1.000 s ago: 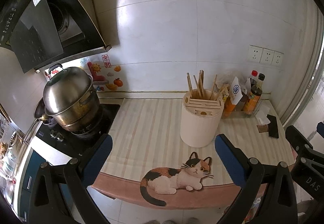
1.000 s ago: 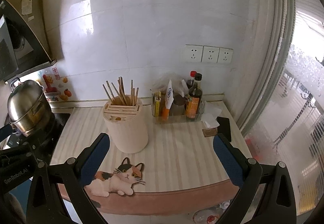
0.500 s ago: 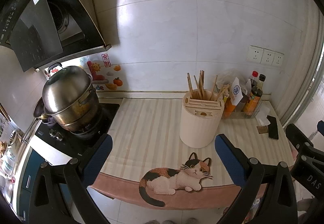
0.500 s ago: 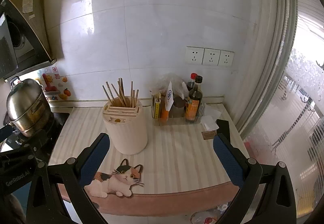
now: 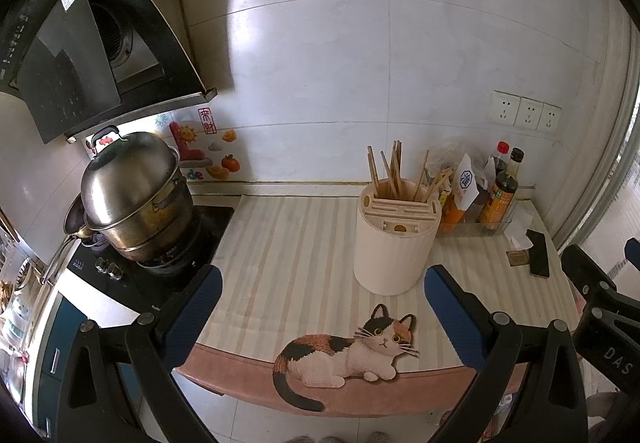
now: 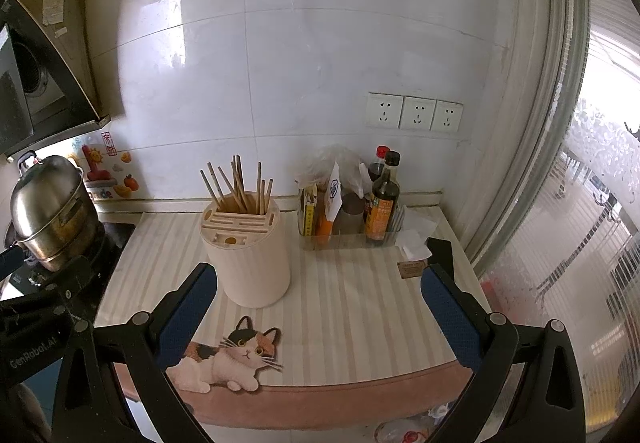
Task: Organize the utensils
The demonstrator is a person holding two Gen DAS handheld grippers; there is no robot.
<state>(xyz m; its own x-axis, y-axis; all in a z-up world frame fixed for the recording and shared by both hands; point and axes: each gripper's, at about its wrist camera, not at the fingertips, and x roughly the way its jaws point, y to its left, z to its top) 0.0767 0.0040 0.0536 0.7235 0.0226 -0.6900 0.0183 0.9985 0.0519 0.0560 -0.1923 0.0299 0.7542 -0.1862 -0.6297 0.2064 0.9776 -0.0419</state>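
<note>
Both my grippers hang spread and empty before the counter (image 5: 288, 243) — left gripper (image 5: 320, 307), right gripper (image 6: 318, 303). By my judgement the work has not visibly begun or is nearly over: every chopstick (image 6: 240, 187) I can see already stands in the holder (image 6: 248, 255), at about 12 o'clock from the right gripper and 1 o'clock from the left. No loose utensil shows. Bottles (image 6: 382, 203) crowd the holder's right; a phone (image 5: 538, 253) lies at 3 o'clock, a pot (image 5: 132, 195) at 10 o'clock — well apart.
</note>
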